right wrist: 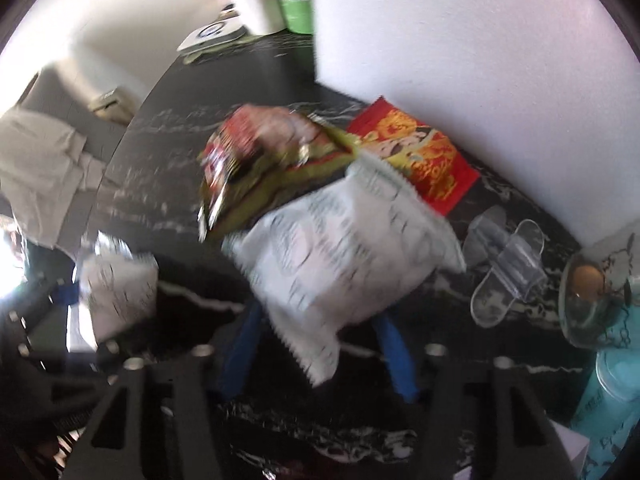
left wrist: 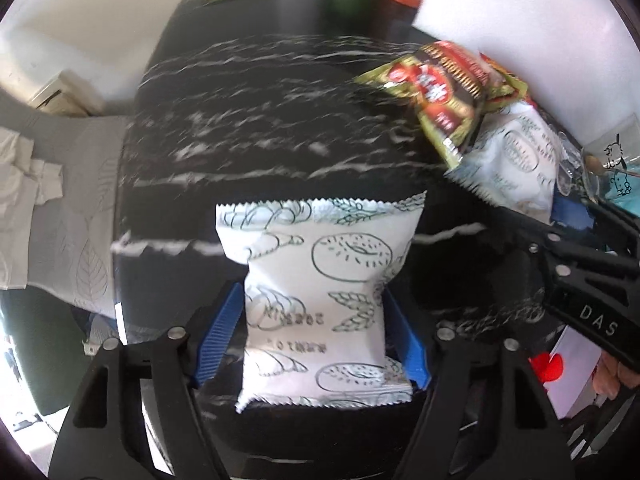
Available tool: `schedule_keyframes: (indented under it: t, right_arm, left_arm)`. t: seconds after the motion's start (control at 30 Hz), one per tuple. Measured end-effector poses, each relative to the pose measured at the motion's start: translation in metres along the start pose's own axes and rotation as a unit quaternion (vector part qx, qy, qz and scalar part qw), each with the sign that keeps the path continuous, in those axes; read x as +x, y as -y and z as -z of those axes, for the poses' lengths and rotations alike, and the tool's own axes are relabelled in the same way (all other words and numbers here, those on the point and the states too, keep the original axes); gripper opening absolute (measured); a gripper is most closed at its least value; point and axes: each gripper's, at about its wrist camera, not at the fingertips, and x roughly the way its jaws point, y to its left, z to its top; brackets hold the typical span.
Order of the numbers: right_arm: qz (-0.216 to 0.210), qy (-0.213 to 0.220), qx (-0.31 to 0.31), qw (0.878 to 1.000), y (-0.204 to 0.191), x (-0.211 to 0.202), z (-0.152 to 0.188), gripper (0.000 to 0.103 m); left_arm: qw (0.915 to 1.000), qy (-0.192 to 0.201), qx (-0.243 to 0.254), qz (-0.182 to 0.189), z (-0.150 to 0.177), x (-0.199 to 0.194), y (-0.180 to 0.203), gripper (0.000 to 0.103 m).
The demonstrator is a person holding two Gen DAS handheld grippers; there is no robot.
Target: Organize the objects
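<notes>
Both hands are mid-pick on snack packets, so the step in hand looks like gathering loose pouches into one group on the black marble-patterned tabletop (left wrist: 260, 128). In the left wrist view the left gripper (left wrist: 314, 340) points down with its blue ribbed pads (left wrist: 218, 342) pinching the waist of a white pillow-shaped pouch printed with green pastry drawings (left wrist: 320, 280), low in the centre of the frame; the pouch sides dent inward, so it reads as held. In the right wrist view the right gripper (right wrist: 320, 352) has its jaws drawn narrow on the lower corner of a second white printed pouch (right wrist: 344, 252) at frame centre, though blur makes it hard to say how firm that grip is. A green and red foil snack bag (right wrist: 256, 168) leans over this pouch's upper left edge, and a flat red and yellow packet (right wrist: 420, 156) lies just beyond, against the white wall panel (right wrist: 480, 80) at the upper right. The next move probably calls for lifting the right pouch without dragging the foil bag along. Open tabletop lies toward the upper left of both frames, ending at a curved table edge; the right side is crowded by a clear plastic clip (right wrist: 508, 268) and a glass jar (right wrist: 588, 300).
</notes>
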Motion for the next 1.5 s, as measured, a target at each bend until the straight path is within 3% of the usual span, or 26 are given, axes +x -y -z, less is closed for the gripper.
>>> schedule_keyframes:
  t: [0.03, 0.13, 0.2, 0.27, 0.4, 0.43, 0.47, 0.67, 0.8, 0.97, 1.23, 1.5]
  right_arm:
    - [0.003, -0.001, 0.001, 1.000, 0.000, -0.001, 0.003, 0.023]
    - [-0.026, -0.008, 0.027, 0.999, 0.005, -0.005, 0.009, 0.023]
    - [-0.041, -0.011, 0.068, 0.997, 0.016, -0.009, 0.009, 0.035]
    - [-0.061, 0.001, 0.106, 0.992, 0.024, -0.015, 0.009, 0.064]
    - [-0.062, 0.030, 0.134, 0.989, 0.030, -0.027, -0.003, 0.073]
    - [-0.055, 0.035, 0.134, 0.989, 0.030, -0.027, -0.007, 0.074]
    - [-0.043, 0.037, 0.137, 0.989, 0.030, -0.026, -0.013, 0.074]
    - [-0.010, 0.031, 0.177, 0.984, 0.037, -0.013, -0.027, 0.076]
    - [0.019, 0.025, 0.167, 0.985, 0.036, -0.002, -0.034, 0.077]
    - [0.041, 0.031, 0.109, 0.993, 0.034, -0.002, -0.032, 0.063]
    - [0.014, -0.001, 0.072, 0.997, 0.026, -0.019, 0.005, 0.060]
    - [-0.022, -0.038, 0.011, 0.999, -0.013, -0.035, 0.059, 0.059]
  left_arm:
    - [1.0000, 0.000, -0.007, -0.002, 0.004, -0.001, -0.004, 0.065]
    - [0.9996, -0.004, -0.027, -0.001, 0.010, -0.003, -0.015, 0.064]
    - [0.9988, -0.003, -0.046, 0.014, 0.014, -0.006, -0.023, 0.064]
    - [0.9976, -0.001, -0.063, 0.028, 0.014, -0.006, -0.031, 0.064]
    - [0.9963, 0.002, -0.073, 0.044, 0.013, -0.008, -0.037, 0.065]
    - [0.9966, 0.003, -0.070, 0.044, 0.012, -0.008, -0.037, 0.065]
    - [0.9972, -0.004, 0.044, 0.060, 0.012, -0.009, -0.037, 0.065]
    - [0.9971, 0.007, 0.060, 0.046, 0.001, -0.009, -0.035, 0.065]
    - [0.9966, 0.020, 0.074, 0.028, -0.008, -0.009, -0.037, 0.066]
    - [0.9918, 0.033, 0.122, 0.017, -0.016, -0.007, -0.034, 0.064]
    - [0.9886, 0.016, 0.147, 0.028, -0.010, -0.009, -0.027, 0.060]
    - [0.9895, -0.016, 0.139, 0.034, 0.031, -0.011, -0.055, 0.059]
